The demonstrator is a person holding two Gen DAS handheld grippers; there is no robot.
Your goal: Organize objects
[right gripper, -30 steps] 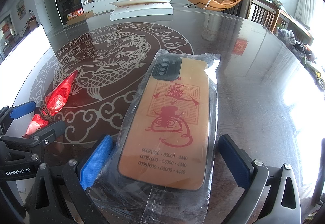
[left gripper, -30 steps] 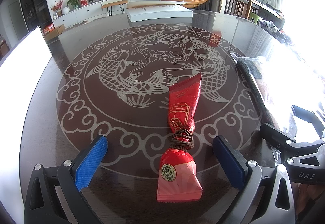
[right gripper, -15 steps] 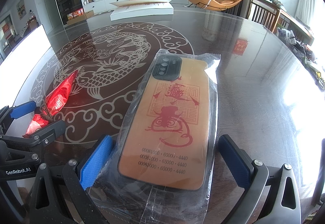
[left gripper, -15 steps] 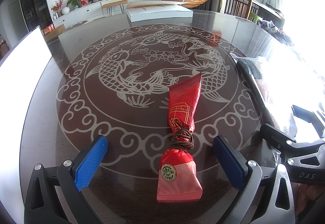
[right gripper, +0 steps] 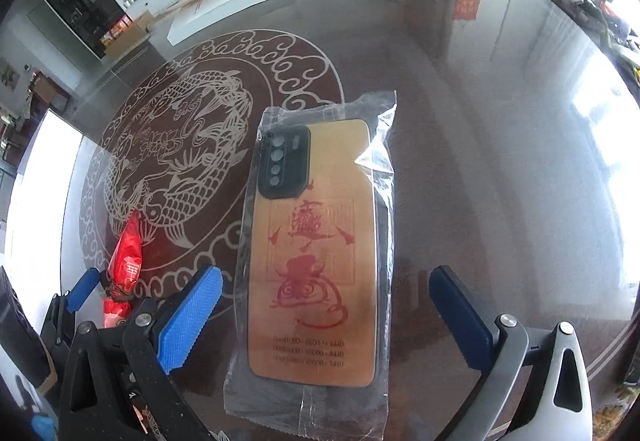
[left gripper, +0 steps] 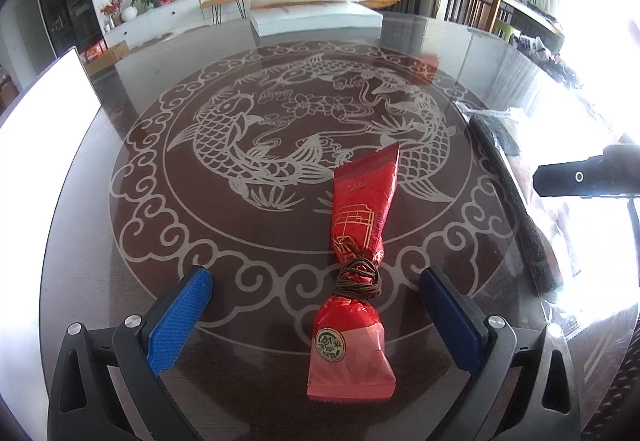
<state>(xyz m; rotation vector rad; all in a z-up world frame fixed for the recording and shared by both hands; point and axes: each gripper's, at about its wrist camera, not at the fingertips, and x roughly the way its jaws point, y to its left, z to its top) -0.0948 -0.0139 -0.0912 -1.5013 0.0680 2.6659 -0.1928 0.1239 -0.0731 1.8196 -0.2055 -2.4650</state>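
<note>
A red foil packet (left gripper: 356, 273), tied at its waist with brown cord, lies on the glass table between the blue pads of my open left gripper (left gripper: 316, 305). The same red packet (right gripper: 126, 265) shows small at the left of the right wrist view. An orange phone case in a clear plastic bag (right gripper: 316, 253) lies flat under my open right gripper (right gripper: 326, 309), which hovers above it with nothing held. The bagged case (left gripper: 516, 201) appears edge-on at the right of the left wrist view, with part of the right gripper above it.
The round dark glass table (left gripper: 168, 233) bears a white fish and cloud pattern. A flat white box (left gripper: 316, 19) lies at its far side. A bright white panel (left gripper: 44, 101) stands at the left edge. Chairs and a sideboard stand beyond.
My right gripper has risen and tilted, so the phone case now looks smaller and farther below it. The left gripper and the red packet have stayed still.
</note>
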